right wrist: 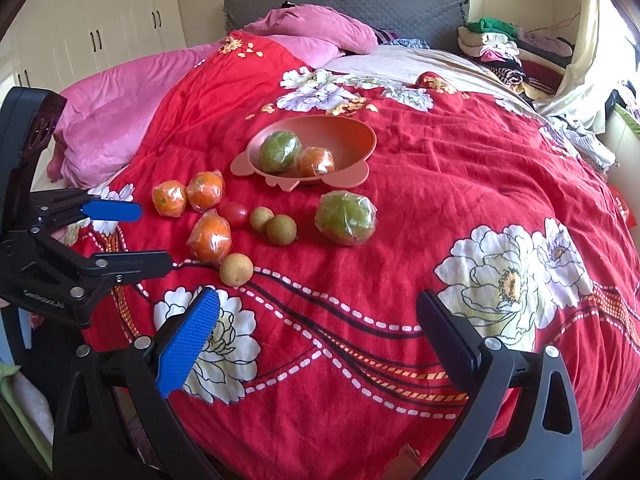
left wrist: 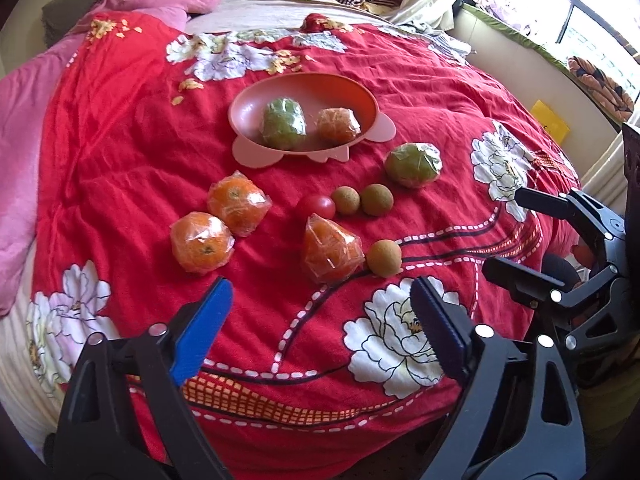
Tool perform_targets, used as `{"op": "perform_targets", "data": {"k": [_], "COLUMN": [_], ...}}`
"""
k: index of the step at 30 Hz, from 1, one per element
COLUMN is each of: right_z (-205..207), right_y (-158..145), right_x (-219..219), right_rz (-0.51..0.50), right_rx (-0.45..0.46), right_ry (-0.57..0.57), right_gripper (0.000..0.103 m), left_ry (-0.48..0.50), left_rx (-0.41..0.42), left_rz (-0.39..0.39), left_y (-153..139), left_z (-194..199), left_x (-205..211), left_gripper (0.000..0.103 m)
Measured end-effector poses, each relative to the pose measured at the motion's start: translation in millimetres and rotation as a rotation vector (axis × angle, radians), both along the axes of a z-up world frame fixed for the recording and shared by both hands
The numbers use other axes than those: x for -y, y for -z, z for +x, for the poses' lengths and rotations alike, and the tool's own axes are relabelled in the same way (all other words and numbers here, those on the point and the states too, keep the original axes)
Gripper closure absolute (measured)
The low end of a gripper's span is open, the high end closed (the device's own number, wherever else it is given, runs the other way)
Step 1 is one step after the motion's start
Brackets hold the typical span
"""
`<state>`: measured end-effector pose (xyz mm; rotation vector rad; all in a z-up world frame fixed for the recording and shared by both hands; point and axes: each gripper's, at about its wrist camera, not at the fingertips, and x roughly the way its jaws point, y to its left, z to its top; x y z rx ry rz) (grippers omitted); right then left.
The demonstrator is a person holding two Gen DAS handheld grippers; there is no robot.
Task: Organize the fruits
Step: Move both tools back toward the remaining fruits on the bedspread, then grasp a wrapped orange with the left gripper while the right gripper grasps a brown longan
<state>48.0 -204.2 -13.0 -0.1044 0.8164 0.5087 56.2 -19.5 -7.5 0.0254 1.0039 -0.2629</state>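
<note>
Closest of all, the left tool (left wrist: 322, 320) hangs over the red flowered blanket (left wrist: 120, 168) on the bed, its two blue pads apart with nothing between them. The right tool (right wrist: 318, 334) is just beside it, also wide apart and empty. Both point down at the fruit, so I think they are getting ready to pick some up. Just past the left tool sit a wrapped orange (left wrist: 332, 252) and a small round brown fruit (left wrist: 384, 258), almost touching. That orange looks like the easiest one to grab next. To the left are two more wrapped oranges (left wrist: 218, 226), side by side. A bit farther on are a little red tomato (left wrist: 318, 206) and two more brown fruits (left wrist: 362, 199) in a row. A wrapped green fruit (left wrist: 414, 164) lies alone near the bowl. Then comes the pink bowl (left wrist: 248, 108), which already holds one green fruit (left wrist: 283, 123) and one orange (left wrist: 338, 124), so the job looks only partly done. The shiny wrap makes it hard to tell what the green fruits are. At the far end are a pink pillow (right wrist: 316, 28) and a pile of folded clothes (right wrist: 496, 48), cut off at the edge.
</note>
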Motion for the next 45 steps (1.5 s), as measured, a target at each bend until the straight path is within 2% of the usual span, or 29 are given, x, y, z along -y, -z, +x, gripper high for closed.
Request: {"op": "perform_targets", "data": {"k": [4,15,21,22,24,30,32,35,37,41,45], "right_z": [0,-2,-1,0,1,6,7,10,11,18,23], "right_y": [4,10,11,11,12,19,21,26,29,35,37], "right_x": [-2,-13,-15,-15,-17,-28,-32,-41,-48,-60,-67], "right_rz": [-0.003,-0.005,-0.005,-0.006,-0.008,-0.029,-0.035,-0.021,-0.016,-0.017,-0.019], "right_rx": [-0.006,-0.022,-0.024,-0.022,-0.022,-0.022,-0.026,-0.040,-0.048,-0.058,-0.063], "right_ry": [-0.012,-0.057,-0.062,-0.060,-0.062,-0.093,-0.104,-0.160,-0.190,-0.229,-0.245], "right_gripper": [0.005,0.005,0.005,0.005,0.005,0.007,0.022,0.033,0.045,0.060,0.069], "left_ry": [0.020,0.045,0.039,0.041,0.048,0.049,0.050,0.046,0.037,0.030,0.038], "left_rx": [-0.021,-0.069,-0.068,-0.072,-0.078,-0.090,-0.087,-0.077,-0.071,-0.074,-0.085], "left_rz": [-0.017,-0.018,-0.022,-0.027,-0.030,-0.042,-0.041,-0.039,-0.045,-0.060,-0.068], "left_y": [5,22,24,25,27,32,33,30,28,26,29], "left_z": [6,25,34,35,38,44,45,45,46,45,44], "left_x": [4,10,7,7,8,7,7,2,-2,-9,-10], "left_gripper": [0.036,0.048,0.051,0.058,0.063,0.063,0.063,0.063,0.063,0.063,0.063]}}
